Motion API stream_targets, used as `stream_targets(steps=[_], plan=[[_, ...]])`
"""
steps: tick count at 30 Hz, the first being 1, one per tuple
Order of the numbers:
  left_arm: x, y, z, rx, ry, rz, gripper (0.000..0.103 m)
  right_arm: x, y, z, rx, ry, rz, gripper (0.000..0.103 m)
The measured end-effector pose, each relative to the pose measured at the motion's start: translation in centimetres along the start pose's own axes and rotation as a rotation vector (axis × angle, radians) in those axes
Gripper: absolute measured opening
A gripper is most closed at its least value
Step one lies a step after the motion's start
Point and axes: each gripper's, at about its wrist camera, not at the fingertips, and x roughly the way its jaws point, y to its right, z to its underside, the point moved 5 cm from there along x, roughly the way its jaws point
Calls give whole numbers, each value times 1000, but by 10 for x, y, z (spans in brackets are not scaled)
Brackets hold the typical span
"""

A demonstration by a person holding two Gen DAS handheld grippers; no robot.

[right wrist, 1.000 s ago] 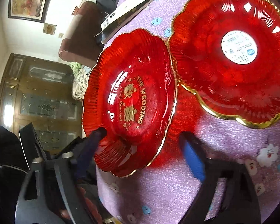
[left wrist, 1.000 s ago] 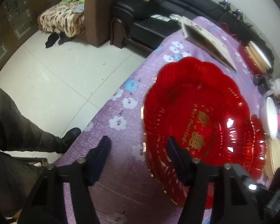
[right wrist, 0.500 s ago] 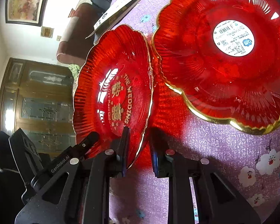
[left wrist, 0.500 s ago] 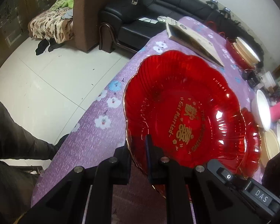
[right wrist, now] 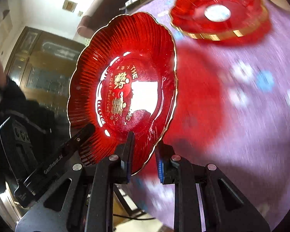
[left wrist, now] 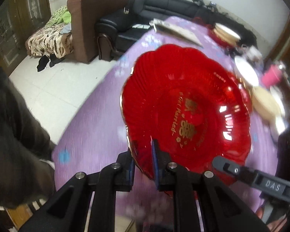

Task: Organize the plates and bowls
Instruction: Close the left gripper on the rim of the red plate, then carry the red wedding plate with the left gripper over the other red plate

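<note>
A red scalloped wedding plate with gold rim and gold lettering is lifted off the purple tablecloth. My left gripper is shut on its near rim. My right gripper is shut on the opposite rim of the same plate, which tilts up on edge in the right wrist view. A second red plate with a white sticker lies on the cloth at the far right. The right gripper's body shows at the lower right of the left wrist view.
A purple flowered tablecloth covers the table. White and cream plates, a pink cup and a booklet lie farther back. A black sofa and a brown armchair stand beyond the table's edge.
Both grippers closed on the plate's rim, then lifted it off the table. It now tilts up, away from the second red plate.
</note>
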Motion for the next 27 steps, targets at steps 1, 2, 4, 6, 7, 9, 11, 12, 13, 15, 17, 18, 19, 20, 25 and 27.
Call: stream_targets(steps=[1,2,4,6,7,9,11,12,13,15,17,18,19,20,25,27], plan=[[1,0,7,-2,-9,3,19,1,3,6,-2,-8,7,19],[6,-1,14,-8,-26,-4,19,5,8,11,-6,-19,23,19],[15,-7,20,-30,-57,-33,21,15,14,17,-26,-49,51,19],[12,-12,27,-67,-67,-11,31,11,11,15,-93,-29,84,20],[6,-14,30,-74,-63,-14,37,7,11,15,-113,-30,99,21],[-15,-16,34,-53,-15,-41,50,-6,9,14,-144,-55,110,24],[-38,-19,37,-34,36,-66,63,-23,14,11,-160,-73,109,29],[-48,-21,38,-30,61,-81,63,-29,15,12,-163,-69,102,29],[-56,-24,39,-31,90,-100,63,-40,21,11,-171,-52,99,29],[-71,-30,34,-44,131,-126,63,-60,31,11,-168,-37,83,29],[-82,-26,24,-44,159,-93,63,-66,38,10,-155,-56,49,29],[-85,-20,18,-34,167,-76,63,-67,40,10,-155,-66,56,29],[-88,-13,11,-19,175,-63,63,-72,43,8,-159,-66,58,29],[-93,-1,-1,11,190,-46,63,-81,46,5,-158,-42,62,29],[-90,60,-65,70,195,111,82,-131,71,-35,-84,147,124,29],[-69,93,-95,90,145,154,82,-139,77,-59,-54,209,132,29]])
